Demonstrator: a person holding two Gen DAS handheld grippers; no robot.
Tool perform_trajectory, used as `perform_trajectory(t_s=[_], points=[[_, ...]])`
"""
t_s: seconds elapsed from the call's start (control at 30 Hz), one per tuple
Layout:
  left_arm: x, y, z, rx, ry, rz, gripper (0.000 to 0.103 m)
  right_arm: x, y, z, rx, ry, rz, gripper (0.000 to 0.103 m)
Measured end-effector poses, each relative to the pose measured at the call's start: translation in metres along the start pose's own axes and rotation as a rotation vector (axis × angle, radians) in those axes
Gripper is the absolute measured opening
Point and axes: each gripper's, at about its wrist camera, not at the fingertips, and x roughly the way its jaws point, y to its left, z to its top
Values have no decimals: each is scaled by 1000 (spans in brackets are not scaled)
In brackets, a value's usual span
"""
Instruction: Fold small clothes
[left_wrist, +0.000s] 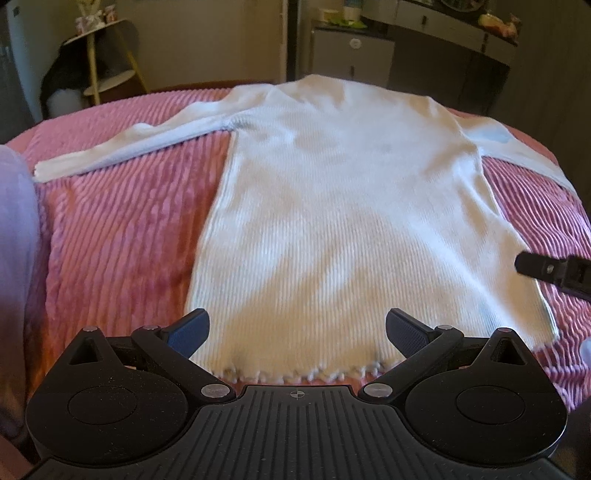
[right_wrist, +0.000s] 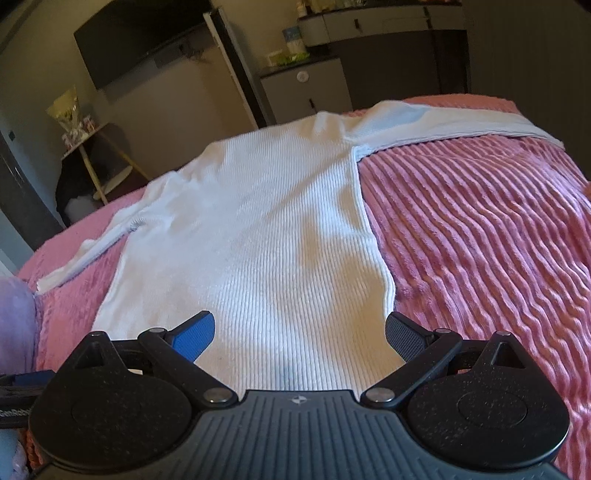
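Observation:
A white ribbed long-sleeved top (left_wrist: 332, 206) lies flat on a pink ribbed blanket (left_wrist: 122, 236), hem toward me, both sleeves spread out sideways. My left gripper (left_wrist: 297, 334) is open and empty, its blue pads apart just above the hem. The right gripper's black tip (left_wrist: 550, 273) shows at the top's right edge in the left wrist view. In the right wrist view the same top (right_wrist: 266, 229) lies ahead, and my right gripper (right_wrist: 299, 334) is open and empty over the hem near its right side.
A lilac soft object (left_wrist: 14, 229) sits at the blanket's left edge. Beyond the bed stand a small round side table (left_wrist: 103, 55), a grey cabinet (left_wrist: 351, 55) and a dark counter (right_wrist: 388, 55). Pink blanket (right_wrist: 480, 240) spreads right of the top.

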Motion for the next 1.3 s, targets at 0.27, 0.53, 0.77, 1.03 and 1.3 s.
perform_trajectory(t_s=[0.27, 0.53, 0.77, 1.03, 1.3], points=[[29, -4, 54, -140, -38, 47, 103, 71, -39, 15, 184, 240, 124, 99], [92, -54, 108, -142, -132, 93, 103, 90, -63, 4, 307, 278, 219, 99], [145, -57, 86, -157, -134, 249, 103, 88, -87, 18, 368, 338, 313, 99], [147, -21, 82, -319, -176, 226, 103, 51, -208, 129, 535, -215, 163, 97], [149, -34, 75, -277, -175, 257, 103, 108, -335, 182, 765, -287, -159, 46]])
